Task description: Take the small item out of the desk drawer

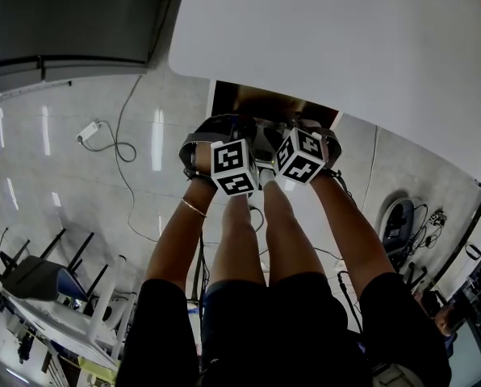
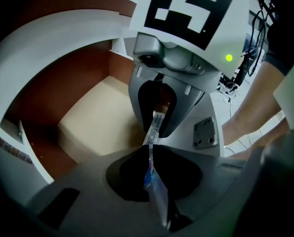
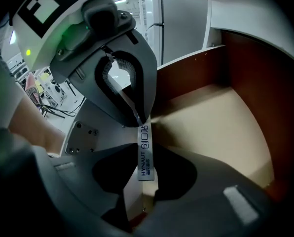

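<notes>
The left gripper [image 2: 149, 152] has its jaws clamped on the printed strip [image 2: 155, 127] above the open drawer [image 2: 95, 120], near its front edge; the strip's long axis runs straight into the right gripper [image 3: 146, 162], whose jaws stand apart around its free end.

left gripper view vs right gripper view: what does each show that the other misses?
Left gripper view only: the left tool's own jaws shut on the packet, with the right tool facing it. Right gripper view only: the right tool's own jaws apart, the packet's printed edge between them, and the left tool's tips pinching its far end. Both: the packet spanning the two tools, with the open drawer's tan floor and brown walls behind.
</notes>
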`<act>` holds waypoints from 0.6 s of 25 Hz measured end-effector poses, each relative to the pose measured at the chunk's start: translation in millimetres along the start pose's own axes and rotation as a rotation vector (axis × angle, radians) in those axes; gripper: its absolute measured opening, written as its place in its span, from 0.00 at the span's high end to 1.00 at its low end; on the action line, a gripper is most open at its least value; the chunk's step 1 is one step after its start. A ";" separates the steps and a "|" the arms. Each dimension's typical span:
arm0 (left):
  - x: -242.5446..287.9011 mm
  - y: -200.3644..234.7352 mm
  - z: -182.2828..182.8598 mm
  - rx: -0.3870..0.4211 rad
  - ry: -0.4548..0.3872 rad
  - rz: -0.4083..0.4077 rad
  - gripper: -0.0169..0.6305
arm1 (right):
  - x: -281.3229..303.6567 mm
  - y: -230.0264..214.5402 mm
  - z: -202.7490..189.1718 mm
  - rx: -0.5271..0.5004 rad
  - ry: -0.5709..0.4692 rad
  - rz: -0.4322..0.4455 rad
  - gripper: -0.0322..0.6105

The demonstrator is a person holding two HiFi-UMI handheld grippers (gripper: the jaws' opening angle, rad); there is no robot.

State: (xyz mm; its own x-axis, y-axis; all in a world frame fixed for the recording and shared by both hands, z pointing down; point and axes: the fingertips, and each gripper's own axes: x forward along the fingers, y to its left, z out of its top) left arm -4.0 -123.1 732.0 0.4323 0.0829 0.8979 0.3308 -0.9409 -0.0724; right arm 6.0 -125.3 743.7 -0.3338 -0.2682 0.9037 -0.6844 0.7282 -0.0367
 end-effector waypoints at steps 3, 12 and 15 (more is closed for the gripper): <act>-0.4 0.1 0.1 0.000 -0.003 -0.001 0.94 | -0.1 0.5 0.4 -0.018 0.008 -0.003 0.78; -7.7 6.1 -2.8 -0.058 -0.050 0.015 0.97 | -3.1 0.7 6.0 -0.053 0.003 -0.016 0.78; -9.7 8.1 -0.8 -0.068 -0.054 0.024 0.97 | -5.7 3.9 3.7 -0.073 0.007 -0.017 0.78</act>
State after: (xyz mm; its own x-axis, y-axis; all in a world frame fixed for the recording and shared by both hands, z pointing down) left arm -6.1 -131.8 723.1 0.4848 0.0756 0.8713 0.2628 -0.9628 -0.0627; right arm 2.9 -123.3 736.9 -0.3178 -0.2769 0.9068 -0.6406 0.7678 0.0100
